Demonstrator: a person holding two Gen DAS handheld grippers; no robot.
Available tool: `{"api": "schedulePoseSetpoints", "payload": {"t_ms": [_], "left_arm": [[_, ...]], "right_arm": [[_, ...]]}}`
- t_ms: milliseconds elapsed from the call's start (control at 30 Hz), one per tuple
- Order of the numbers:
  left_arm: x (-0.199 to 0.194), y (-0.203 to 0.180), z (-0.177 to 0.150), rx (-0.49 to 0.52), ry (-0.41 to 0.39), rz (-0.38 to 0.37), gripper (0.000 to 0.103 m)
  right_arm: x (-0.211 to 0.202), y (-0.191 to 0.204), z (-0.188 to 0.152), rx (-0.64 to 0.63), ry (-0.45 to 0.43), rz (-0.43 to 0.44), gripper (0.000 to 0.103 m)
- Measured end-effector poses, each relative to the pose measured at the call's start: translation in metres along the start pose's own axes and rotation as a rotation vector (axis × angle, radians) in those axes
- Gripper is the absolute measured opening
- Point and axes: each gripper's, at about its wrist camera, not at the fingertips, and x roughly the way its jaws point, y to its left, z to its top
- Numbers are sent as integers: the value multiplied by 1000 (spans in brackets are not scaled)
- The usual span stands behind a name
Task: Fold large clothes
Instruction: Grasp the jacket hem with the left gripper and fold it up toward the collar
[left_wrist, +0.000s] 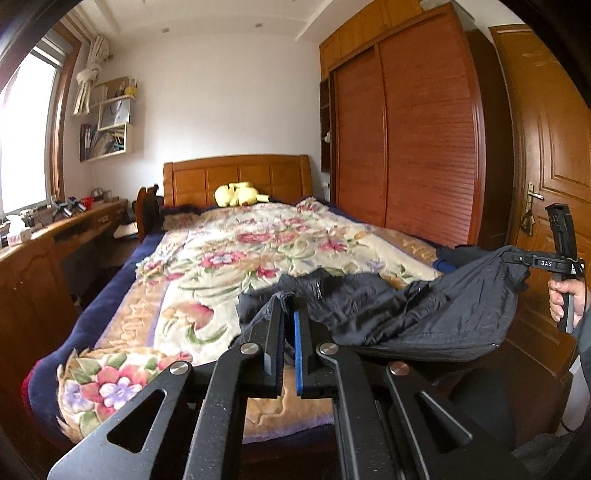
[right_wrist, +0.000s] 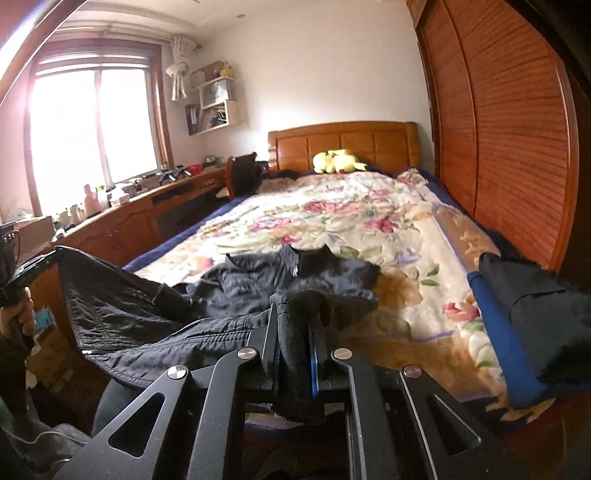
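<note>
A large black jacket (left_wrist: 388, 306) lies across the foot of the bed, its collar end resting on the floral blanket (left_wrist: 229, 258). My left gripper (left_wrist: 290, 308) is shut on one edge of the jacket. My right gripper (right_wrist: 295, 317) is shut on a ribbed black cuff or hem of the jacket (right_wrist: 229, 295). Both hold the near edge lifted off the bed, so the cloth sags between them. The right gripper also shows in the left wrist view (left_wrist: 517, 258), and the left gripper shows in the right wrist view (right_wrist: 51, 254).
Folded dark and blue clothes (right_wrist: 517, 317) sit at the bed's right edge. A yellow plush toy (left_wrist: 238, 194) lies by the headboard. A wooden wardrobe (left_wrist: 406, 140) and a door (left_wrist: 546, 147) stand right. A wooden desk (left_wrist: 66, 229) stands left under the window.
</note>
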Motion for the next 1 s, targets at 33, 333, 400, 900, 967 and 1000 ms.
{"api": "schedulePoseSetpoints", "payload": {"t_ms": [33,333,400,900,967,1000], "left_arm": [[-5,0,2,2,-10,1,5],[18,19,-5,-37,16,37,5],[30,23,-8,-53,32,34,5],[153,51,23,-53,97,107,5],[171,57,30,-52,103,121,5],[183,62,35,-56,109,130,5]], "right_arm": [[-5,1,-1,-1,-6,4,11],[16,-11,-9,-14,8,1,11],[26,-11,-8,-14,25,-2,11],[150,-41,41,-30,52,-21,11],[174,-47,53,-40,46,-29,11],[186,-50,56,-41,43,-31,11]]}}
